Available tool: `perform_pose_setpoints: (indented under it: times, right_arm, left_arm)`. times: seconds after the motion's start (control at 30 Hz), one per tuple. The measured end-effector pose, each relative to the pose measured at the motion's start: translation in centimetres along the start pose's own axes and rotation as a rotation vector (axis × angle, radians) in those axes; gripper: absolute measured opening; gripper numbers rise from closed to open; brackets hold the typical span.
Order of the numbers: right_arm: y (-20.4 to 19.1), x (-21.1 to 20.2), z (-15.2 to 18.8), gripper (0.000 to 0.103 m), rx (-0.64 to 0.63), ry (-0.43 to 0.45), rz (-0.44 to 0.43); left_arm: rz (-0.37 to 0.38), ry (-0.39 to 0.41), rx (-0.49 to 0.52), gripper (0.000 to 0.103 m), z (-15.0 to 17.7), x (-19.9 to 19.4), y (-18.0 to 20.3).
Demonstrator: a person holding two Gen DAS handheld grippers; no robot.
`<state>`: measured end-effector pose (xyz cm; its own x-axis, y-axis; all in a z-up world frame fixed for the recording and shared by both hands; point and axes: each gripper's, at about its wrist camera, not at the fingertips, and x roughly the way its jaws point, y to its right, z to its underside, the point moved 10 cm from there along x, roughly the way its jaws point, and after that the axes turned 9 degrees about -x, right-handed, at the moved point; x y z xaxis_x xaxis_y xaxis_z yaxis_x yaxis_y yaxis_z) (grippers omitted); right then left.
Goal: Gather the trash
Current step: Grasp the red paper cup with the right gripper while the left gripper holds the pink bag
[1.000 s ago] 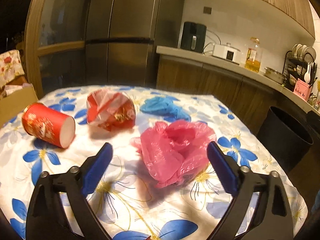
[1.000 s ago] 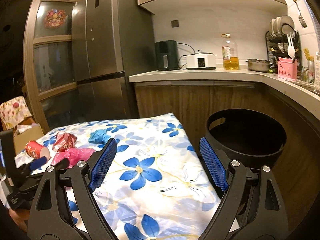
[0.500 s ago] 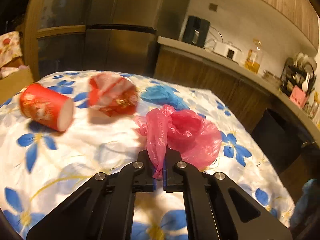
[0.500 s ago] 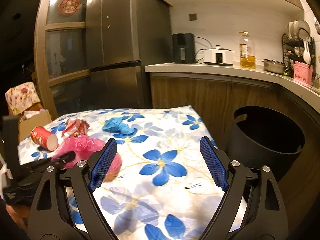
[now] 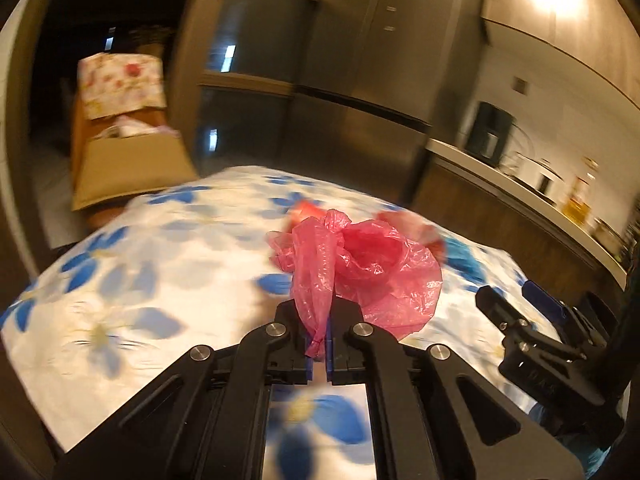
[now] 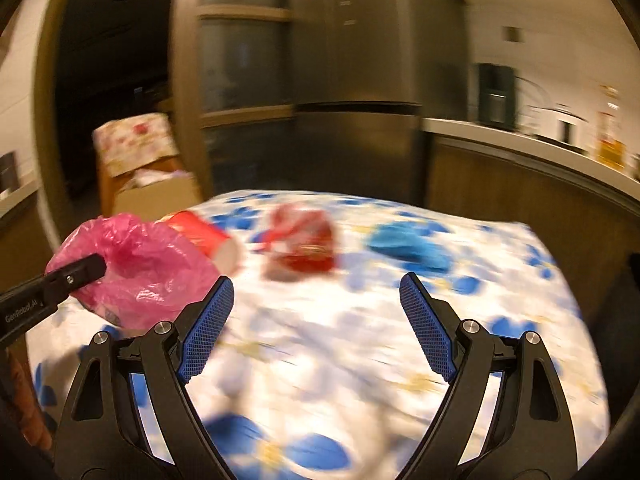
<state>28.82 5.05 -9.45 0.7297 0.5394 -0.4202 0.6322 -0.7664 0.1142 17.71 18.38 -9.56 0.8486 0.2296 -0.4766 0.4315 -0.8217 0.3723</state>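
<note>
Lifted off the table [image 6: 360,340] now: left gripper [image 5: 318,344] pinches the pink bag [image 5: 360,268]. Right gripper [image 6: 316,320] gapes wide, empty. At 12 o'clock: one red cup [image 6: 204,236], one red wrapper [image 6: 304,244], one blue bag [image 6: 404,244].

Right gripper [image 6: 316,328] fingers [image 6: 206,330] spread above floral tablecloth [image 6: 340,344], nothing between.

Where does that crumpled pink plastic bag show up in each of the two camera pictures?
Left wrist view: pink bag at centre, pinched between the left gripper.
Right wrist view: same bag at far left, beside the red cup.
Shared landmark: the blue-flowered tablecloth.
</note>
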Motion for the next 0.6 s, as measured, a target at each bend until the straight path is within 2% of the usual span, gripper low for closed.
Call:
perform_pose_setpoints:
  times: [0.13, 0.3, 0.4, 0.47, 0.6]
  right_arm:
    - [-3.9, 3.3, -1.2, 0.084, -0.069, -0.01, -0.09]
    - [-6.0, 6.9, -2.5, 0.084, -0.119, -0.027, -0.153]
    - [-7.0, 9.0, -3.2, 0.084, -0.158, -0.045, -0.167]
    - [-7.4, 9.8, -3.4, 0.088, -0.168, -0.056, -0.184]
    - [-8.0, 11.4, -3.6, 0.089, -0.197, -0.076, -0.198]
  left_arm:
    - [-0.05, 0.012, -0.044, 0.004, -1.2, -0.4, -3.3]
    - [-0.092, 0.038, -0.078, 0.004, -2.5, -0.7, -5.9]
    - [-0.115, 0.049, -0.097, 0.004, -3.2, -0.7, -7.0]
    - [-0.125, 0.056, -0.108, 0.004, -3.7, -0.7, -7.8]
    - [-0.123, 0.058, -0.125, 0.004, -4.3, -0.4, -8.3]
